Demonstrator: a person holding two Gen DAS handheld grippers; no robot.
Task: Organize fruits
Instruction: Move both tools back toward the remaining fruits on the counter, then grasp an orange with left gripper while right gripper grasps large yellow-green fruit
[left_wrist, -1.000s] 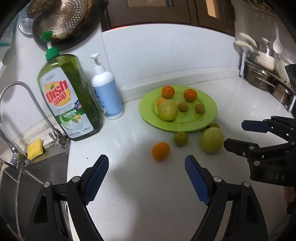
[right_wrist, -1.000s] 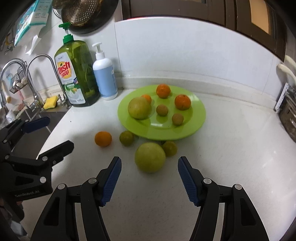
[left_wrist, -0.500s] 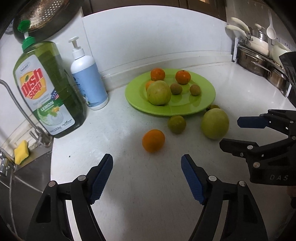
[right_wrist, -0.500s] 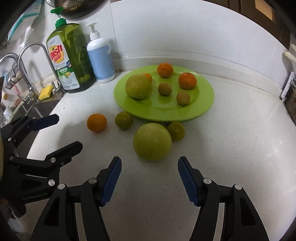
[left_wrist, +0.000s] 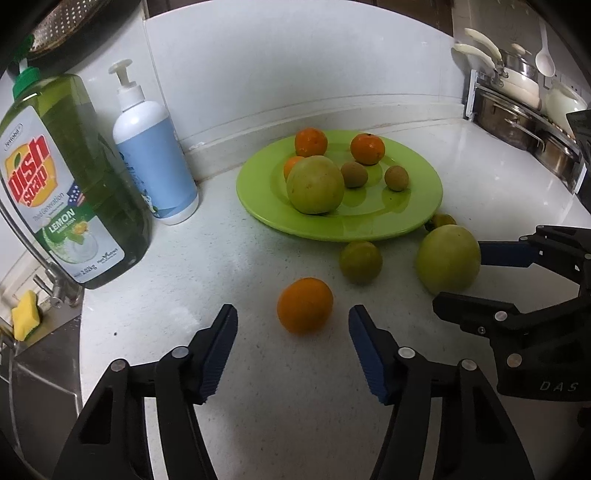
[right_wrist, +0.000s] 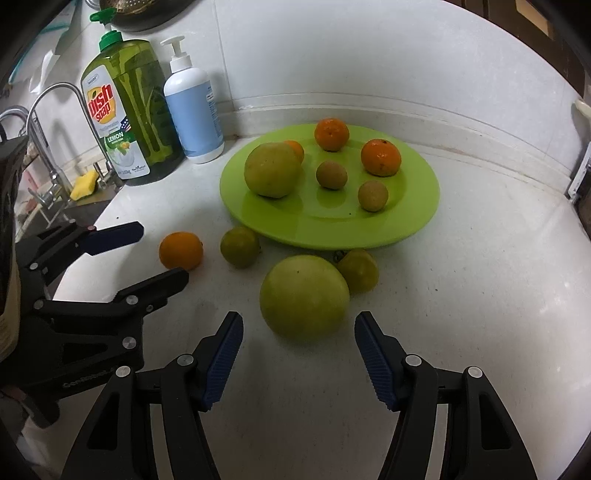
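- Left gripper (left_wrist: 291, 332): jaws are seen closing, nothing gripped; an orange (left_wrist: 305, 311) lies just ahead, between the fingertips, untouched.
- Right gripper (right_wrist: 298, 338): jaws are seen closing, nothing gripped; a large green fruit (right_wrist: 304, 297) lies just ahead.
- Green plate (right_wrist: 413, 221): set beyond both grippers, fruit upon it.

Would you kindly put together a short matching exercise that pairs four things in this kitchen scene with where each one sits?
Things:
1. orange fruit nearest the left gripper
2. two small brown fruits
3. yellow sponge
4. blue pump bottle

Places:
A. on the green plate
B. by the tap at the sink
C. on the white counter, off the plate
D. against the wall, beside the dish soap bottle

Pairs: 1-C, 2-A, 3-B, 4-D
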